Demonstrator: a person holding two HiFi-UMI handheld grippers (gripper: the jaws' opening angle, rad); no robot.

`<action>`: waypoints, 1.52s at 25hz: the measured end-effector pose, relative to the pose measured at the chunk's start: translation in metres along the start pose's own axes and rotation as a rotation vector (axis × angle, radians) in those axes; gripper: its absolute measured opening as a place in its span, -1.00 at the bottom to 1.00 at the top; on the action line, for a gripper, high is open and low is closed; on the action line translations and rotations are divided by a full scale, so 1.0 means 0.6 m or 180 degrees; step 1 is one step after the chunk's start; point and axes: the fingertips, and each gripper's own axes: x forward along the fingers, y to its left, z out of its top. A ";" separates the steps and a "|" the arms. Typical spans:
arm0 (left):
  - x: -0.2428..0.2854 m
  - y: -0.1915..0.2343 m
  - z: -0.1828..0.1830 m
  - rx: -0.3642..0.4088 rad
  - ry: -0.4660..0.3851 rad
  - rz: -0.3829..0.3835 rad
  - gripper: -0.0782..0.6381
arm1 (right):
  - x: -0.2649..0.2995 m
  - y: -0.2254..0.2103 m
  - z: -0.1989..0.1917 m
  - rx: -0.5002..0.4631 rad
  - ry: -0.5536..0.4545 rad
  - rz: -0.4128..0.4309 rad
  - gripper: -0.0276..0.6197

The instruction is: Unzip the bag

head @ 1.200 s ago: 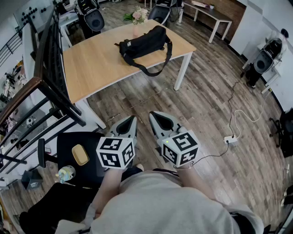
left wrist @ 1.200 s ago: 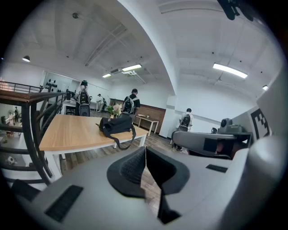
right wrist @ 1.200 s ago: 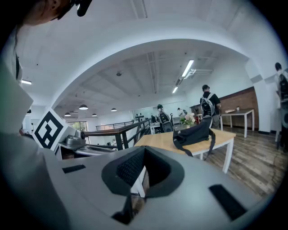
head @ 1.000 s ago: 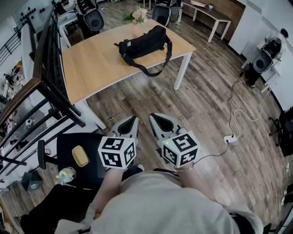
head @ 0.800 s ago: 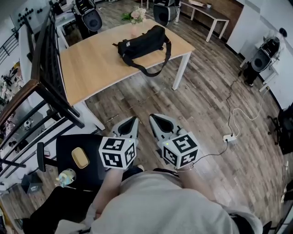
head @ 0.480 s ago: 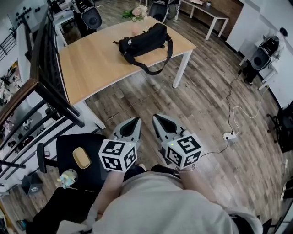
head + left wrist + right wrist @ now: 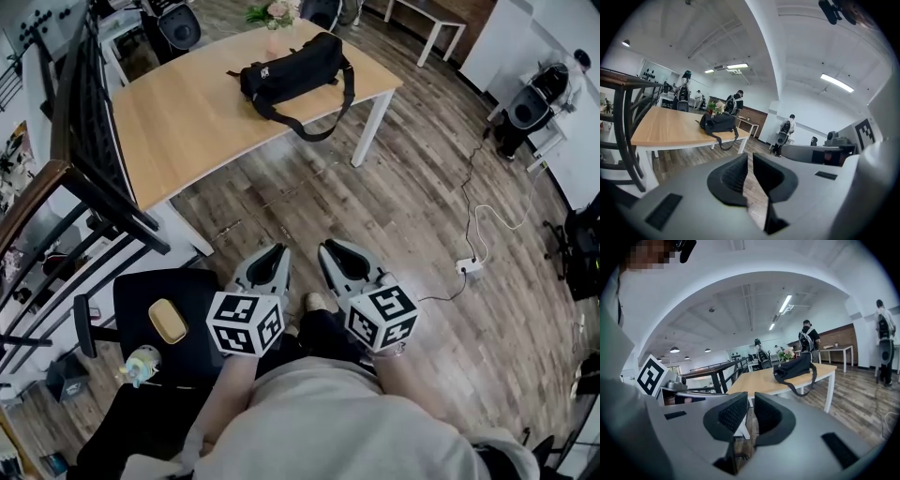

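Observation:
A black bag (image 7: 292,67) with a long strap lies on the far end of the wooden table (image 7: 187,122), zipper shut as far as I can tell. It also shows far off in the left gripper view as the bag (image 7: 719,123) and in the right gripper view as the bag (image 7: 794,367). Both grippers hang side by side close to the person's body, over the floor, well short of the table. My left gripper (image 7: 277,251) is shut and empty. The jaws of my right gripper (image 7: 330,248) have just been opening; a narrow gap shows with nothing in it.
A dark metal railing (image 7: 84,141) runs along the left. Below it is a black seat (image 7: 141,300) with a yellow object (image 7: 165,319) and a small bottle (image 7: 139,364). A power strip (image 7: 466,267) and cable lie on the floor at right. Flowers (image 7: 272,13) stand behind the bag.
Both grippers have sunk a little and sit lower in the head view. The table and bag have slid toward the top of the picture.

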 end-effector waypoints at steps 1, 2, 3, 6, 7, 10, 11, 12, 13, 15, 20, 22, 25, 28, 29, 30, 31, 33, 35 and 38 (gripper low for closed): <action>0.004 0.002 -0.002 -0.0008 0.0010 0.0018 -0.72 | 0.002 -0.004 -0.001 0.0000 0.0018 -0.0001 -0.75; 0.008 0.006 -0.004 -0.0018 0.0014 0.0041 -0.72 | 0.005 -0.008 -0.001 0.0000 0.0034 -0.0001 -0.75; 0.013 0.010 -0.004 -0.0029 0.0016 0.0063 -0.72 | 0.010 -0.013 -0.002 0.0003 0.0046 0.0002 -0.75; 0.032 0.027 0.002 -0.0063 0.0009 0.0113 -0.71 | 0.035 -0.028 -0.001 0.0018 0.0078 0.0036 -0.72; 0.040 0.034 0.005 -0.0070 0.0009 0.0135 -0.71 | 0.047 -0.034 0.001 0.0019 0.0093 0.0060 -0.71; 0.073 0.059 0.021 -0.0078 -0.0007 0.0241 -0.67 | 0.090 -0.062 0.012 0.0034 0.0128 0.0149 -0.67; 0.087 0.068 0.030 -0.0073 -0.0019 0.0276 -0.61 | 0.106 -0.073 0.019 0.0056 0.0121 0.0179 -0.65; 0.102 0.077 0.039 -0.0060 -0.0030 0.0310 -0.55 | 0.123 -0.085 0.028 0.0077 0.0106 0.0206 -0.65; 0.117 0.087 0.048 -0.0044 -0.0037 0.0344 -0.55 | 0.141 -0.097 0.039 0.0091 0.0087 0.0228 -0.63; 0.149 0.105 0.067 -0.0021 -0.0049 0.0396 -0.55 | 0.176 -0.123 0.063 0.0092 0.0047 0.0270 -0.61; 0.228 0.146 0.126 0.0110 -0.0144 0.0554 -0.55 | 0.254 -0.186 0.117 0.0025 0.0002 0.0403 -0.59; 0.262 0.157 0.146 0.0135 -0.0143 0.0569 -0.55 | 0.282 -0.210 0.133 0.0016 -0.0004 0.0436 -0.59; 0.314 0.172 0.164 0.0137 -0.0159 0.0629 -0.55 | 0.311 -0.250 0.154 0.0000 -0.0022 0.0464 -0.59; 0.361 0.178 0.184 0.0076 -0.0264 0.0652 -0.55 | 0.326 -0.296 0.171 -0.0031 -0.0044 0.0429 -0.59; 0.374 0.177 0.190 0.0073 -0.0275 0.0640 -0.55 | 0.329 -0.311 0.175 -0.0027 -0.0055 0.0413 -0.59; 0.387 0.177 0.195 0.0089 -0.0270 0.0636 -0.55 | 0.333 -0.323 0.178 -0.0011 -0.0066 0.0399 -0.59; 0.398 0.177 0.198 0.0112 -0.0256 0.0637 -0.55 | 0.337 -0.334 0.180 0.0011 -0.0071 0.0388 -0.60; 0.416 0.176 0.200 0.0132 -0.0209 0.0632 -0.55 | 0.342 -0.352 0.181 0.0052 -0.0061 0.0377 -0.60; 0.428 0.177 0.198 0.0121 -0.0155 0.0632 -0.55 | 0.347 -0.362 0.180 0.0082 -0.0046 0.0387 -0.59; 0.442 0.182 0.192 0.0119 -0.0068 0.0656 -0.55 | 0.357 -0.372 0.175 0.0134 -0.0023 0.0405 -0.60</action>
